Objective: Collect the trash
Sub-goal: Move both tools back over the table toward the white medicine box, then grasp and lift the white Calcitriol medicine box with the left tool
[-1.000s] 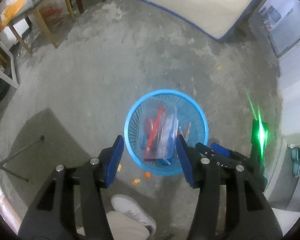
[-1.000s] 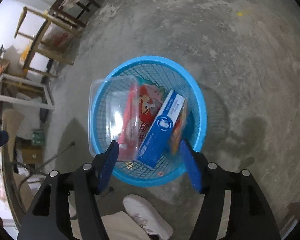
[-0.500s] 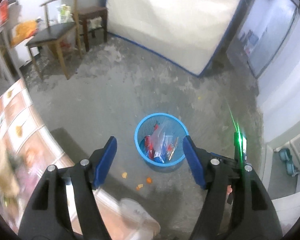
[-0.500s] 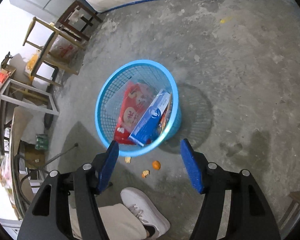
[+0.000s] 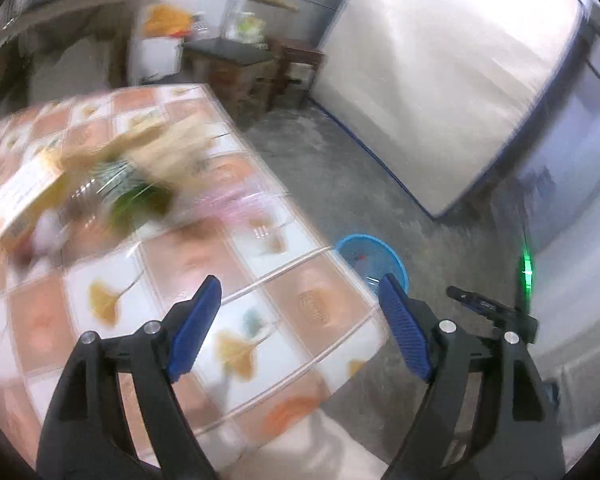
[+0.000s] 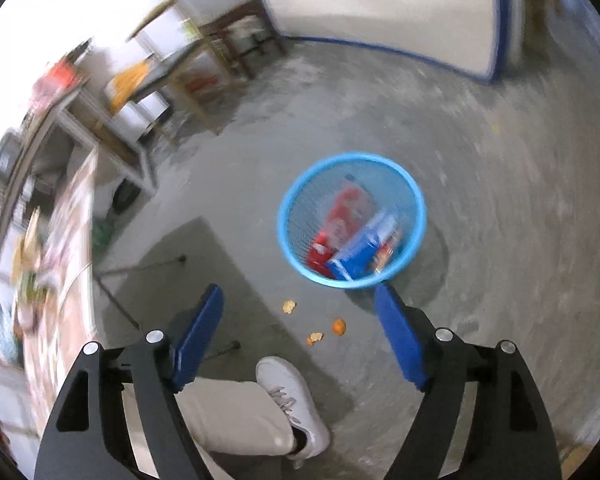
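Left gripper [image 5: 296, 328] swung from basket [image 6: 352, 220] to table [image 5: 300, 304] | both jaws opening, empty

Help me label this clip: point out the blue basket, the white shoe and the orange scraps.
blue basket [image 6: 410, 188], right wrist view, far rim.
white shoe [image 6: 286, 390], right wrist view, upper.
orange scraps [image 6: 339, 326], right wrist view, rightmost piece.

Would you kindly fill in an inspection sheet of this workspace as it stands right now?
Surface: table with tiled-pattern cloth; bare concrete floor.
Job's things: blue mesh basket on the floor, holding a red packet and a blue box.
Clutter: orange scraps on the floor beside the basket; blurred pile on the table.
Grippers: left gripper and right gripper both opening, nothing between the jaws.
Cables: nothing seen.
Surroundings: wooden chairs, mattress against the wall, person's white shoe.
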`<move>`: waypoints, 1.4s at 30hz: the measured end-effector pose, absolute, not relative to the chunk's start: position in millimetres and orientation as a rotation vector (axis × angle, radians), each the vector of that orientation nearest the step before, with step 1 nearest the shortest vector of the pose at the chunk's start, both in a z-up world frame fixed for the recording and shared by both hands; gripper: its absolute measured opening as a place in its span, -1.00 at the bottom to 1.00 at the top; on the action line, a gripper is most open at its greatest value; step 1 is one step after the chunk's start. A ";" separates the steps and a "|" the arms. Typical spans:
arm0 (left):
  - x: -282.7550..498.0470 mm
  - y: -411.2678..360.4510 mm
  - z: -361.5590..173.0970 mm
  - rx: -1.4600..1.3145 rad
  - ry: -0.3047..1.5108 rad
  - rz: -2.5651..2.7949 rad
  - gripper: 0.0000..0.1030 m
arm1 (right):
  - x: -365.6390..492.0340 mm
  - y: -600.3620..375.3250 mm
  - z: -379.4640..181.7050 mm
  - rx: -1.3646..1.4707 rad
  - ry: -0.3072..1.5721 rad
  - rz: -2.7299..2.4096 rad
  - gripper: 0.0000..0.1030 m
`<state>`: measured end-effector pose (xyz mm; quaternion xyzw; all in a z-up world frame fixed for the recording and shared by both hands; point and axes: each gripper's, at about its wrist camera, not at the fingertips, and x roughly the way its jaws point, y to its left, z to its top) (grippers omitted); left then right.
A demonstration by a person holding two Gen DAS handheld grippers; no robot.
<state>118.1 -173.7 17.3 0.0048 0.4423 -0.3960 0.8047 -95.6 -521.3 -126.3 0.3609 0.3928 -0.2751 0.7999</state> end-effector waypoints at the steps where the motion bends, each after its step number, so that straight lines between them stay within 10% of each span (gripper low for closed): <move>1: 121.1 -155.8 13.4 -0.022 0.947 -0.816 0.66 | -84.1 -510.0 -112.8 0.729 0.850 -0.570 0.56; 7: 136.9 -73.8 -4.0 -0.122 0.961 -0.684 0.77 | -8.3 -426.0 -34.3 0.410 0.814 -0.467 0.87; 18: 182.6 37.3 9.4 -0.200 0.867 -0.510 0.84 | 129.5 -273.5 13.5 0.155 0.808 -0.260 0.87; 30: 281.8 -20.2 8.1 0.176 0.729 -0.701 0.84 | 183.8 -253.7 10.7 0.349 0.815 -0.057 0.87; 42: 351.6 -75.0 -30.4 0.485 0.980 -0.737 0.76 | 199.3 -260.6 -4.5 0.387 0.854 0.003 0.87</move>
